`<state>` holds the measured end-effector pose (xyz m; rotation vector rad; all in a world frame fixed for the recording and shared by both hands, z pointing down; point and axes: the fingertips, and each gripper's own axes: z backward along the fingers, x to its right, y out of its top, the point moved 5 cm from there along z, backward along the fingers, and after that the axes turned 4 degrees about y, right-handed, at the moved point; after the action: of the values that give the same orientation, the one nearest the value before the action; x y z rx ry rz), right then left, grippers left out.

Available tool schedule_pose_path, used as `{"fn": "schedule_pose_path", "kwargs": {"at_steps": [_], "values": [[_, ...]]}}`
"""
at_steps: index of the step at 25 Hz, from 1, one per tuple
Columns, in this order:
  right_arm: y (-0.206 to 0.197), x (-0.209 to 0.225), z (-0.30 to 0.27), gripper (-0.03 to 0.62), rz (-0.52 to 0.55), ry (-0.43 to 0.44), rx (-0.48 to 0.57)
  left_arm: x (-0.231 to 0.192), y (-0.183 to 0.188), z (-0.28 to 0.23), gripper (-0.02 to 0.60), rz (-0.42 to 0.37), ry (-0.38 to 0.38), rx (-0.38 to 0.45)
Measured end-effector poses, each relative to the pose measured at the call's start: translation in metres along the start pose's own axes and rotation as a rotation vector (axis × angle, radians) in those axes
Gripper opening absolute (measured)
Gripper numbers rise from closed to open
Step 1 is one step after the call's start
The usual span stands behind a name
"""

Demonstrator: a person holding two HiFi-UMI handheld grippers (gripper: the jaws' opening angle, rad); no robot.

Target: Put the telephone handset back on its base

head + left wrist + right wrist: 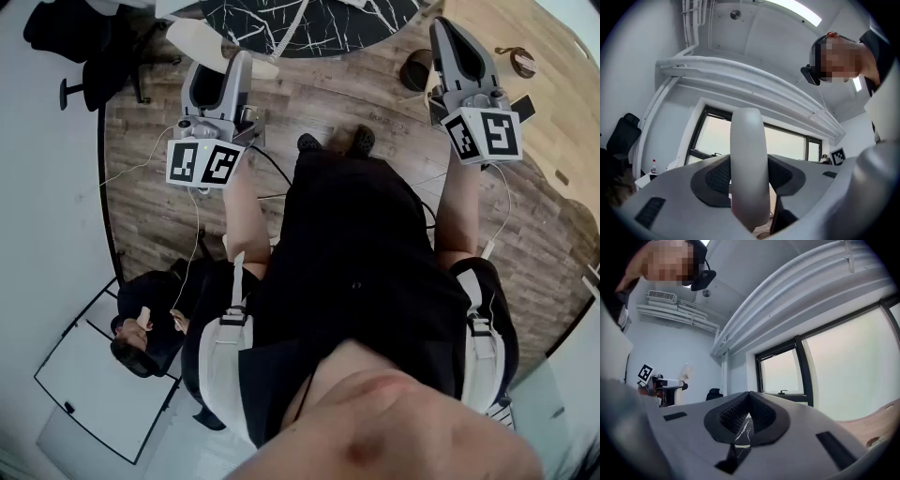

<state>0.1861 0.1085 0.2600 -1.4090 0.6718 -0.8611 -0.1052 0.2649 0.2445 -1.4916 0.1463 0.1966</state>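
The white telephone handset stands upright between the dark pads of my left gripper, which is shut on it. In the head view the handset sticks out past the left gripper, over the wooden floor. My right gripper is held up at the right. In the right gripper view its pads meet at the tip with nothing between them, so the right gripper is shut. Both gripper cameras look up at windows and ceiling. The telephone's base is not in view.
A round black marbled table lies ahead at the top. A black office chair stands at the far left. Another person sits at lower left by a white board. Two round objects are at the upper right.
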Motion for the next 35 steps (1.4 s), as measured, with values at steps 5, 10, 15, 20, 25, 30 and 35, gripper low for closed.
{"fn": "schedule_pose_path", "kwargs": {"at_steps": [5, 10, 15, 20, 25, 30, 35], "values": [[-0.003, -0.007, 0.004, 0.029, 0.018, 0.013, -0.018, 0.0, 0.0, 0.004, 0.227, -0.005, 0.004, 0.002], [0.0, -0.004, 0.007, 0.029, 0.012, 0.017, -0.001, 0.006, -0.002, 0.004, 0.227, -0.018, 0.011, -0.005], [-0.004, -0.005, 0.008, 0.031, 0.006, 0.058, -0.006, 0.01, -0.004, 0.004, 0.227, -0.027, 0.026, -0.014], [-0.011, 0.001, 0.012, 0.031, -0.006, 0.065, -0.015, 0.012, -0.01, 0.0, 0.227, -0.024, 0.037, -0.026], [-0.015, 0.006, 0.008, 0.031, -0.012, 0.052, -0.028, 0.009, -0.017, -0.009, 0.227, -0.013, 0.026, -0.049], [-0.021, 0.015, -0.006, 0.031, -0.009, 0.036, -0.043, -0.004, -0.025, -0.03, 0.227, -0.003, 0.009, -0.065], [-0.018, 0.026, -0.035, 0.031, 0.021, 0.034, -0.054, -0.025, -0.026, -0.065, 0.227, 0.019, -0.022, -0.076]]}}
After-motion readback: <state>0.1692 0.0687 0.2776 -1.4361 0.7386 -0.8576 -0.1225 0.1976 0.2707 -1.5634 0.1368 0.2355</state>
